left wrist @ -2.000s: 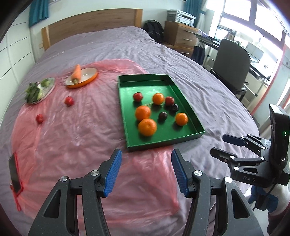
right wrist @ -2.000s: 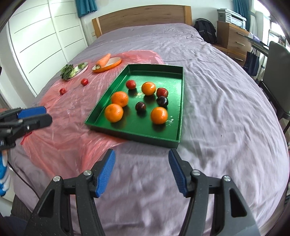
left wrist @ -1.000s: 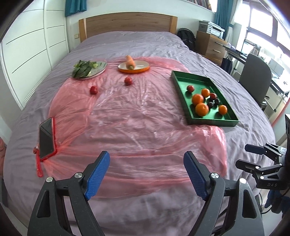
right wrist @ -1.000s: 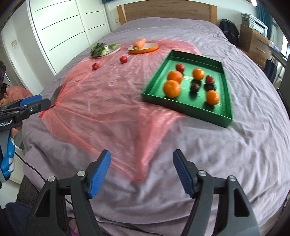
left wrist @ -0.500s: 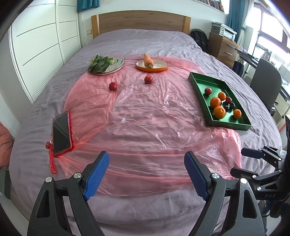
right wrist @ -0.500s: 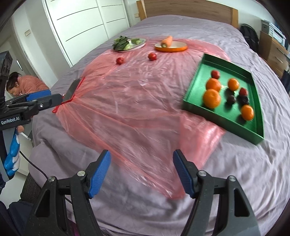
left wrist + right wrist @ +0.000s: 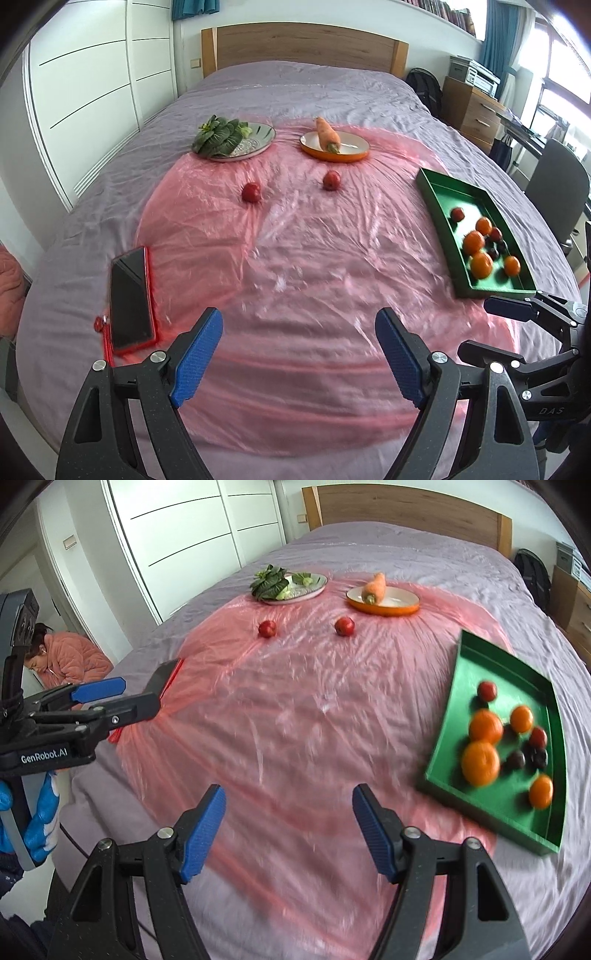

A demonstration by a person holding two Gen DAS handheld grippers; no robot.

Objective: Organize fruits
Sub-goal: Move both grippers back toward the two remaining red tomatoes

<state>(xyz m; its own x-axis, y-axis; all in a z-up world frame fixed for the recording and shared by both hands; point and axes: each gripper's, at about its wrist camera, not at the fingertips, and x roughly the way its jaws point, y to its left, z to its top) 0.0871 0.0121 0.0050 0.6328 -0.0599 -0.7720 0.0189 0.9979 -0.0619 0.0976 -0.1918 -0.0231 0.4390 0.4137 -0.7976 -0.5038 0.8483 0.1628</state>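
A green tray (image 7: 435, 199) (image 7: 466, 686) on the right of the bed holds several oranges and small red and dark fruits. Two red fruits lie loose on the pink plastic sheet: one on the left (image 7: 251, 192) (image 7: 267, 628), one on the right (image 7: 331, 180) (image 7: 344, 626). My left gripper (image 7: 298, 354) is open and empty above the near edge of the sheet; it also shows at the left of the right wrist view (image 7: 129, 694). My right gripper (image 7: 289, 830) is open and empty, and shows at the lower right of the left wrist view (image 7: 491, 328).
A silver plate with leafy greens (image 7: 255, 146) (image 7: 317, 587) and an orange plate with a carrot (image 7: 354, 149) (image 7: 402, 603) sit at the far edge of the sheet. A phone in a red case (image 7: 130, 299) lies at the left. A person in pink (image 7: 70, 657) is beside the bed.
Both grippers have pulled back and swung left from the tray, so the whole sheet, the two loose red fruits and the phone come into view. Both stay open.
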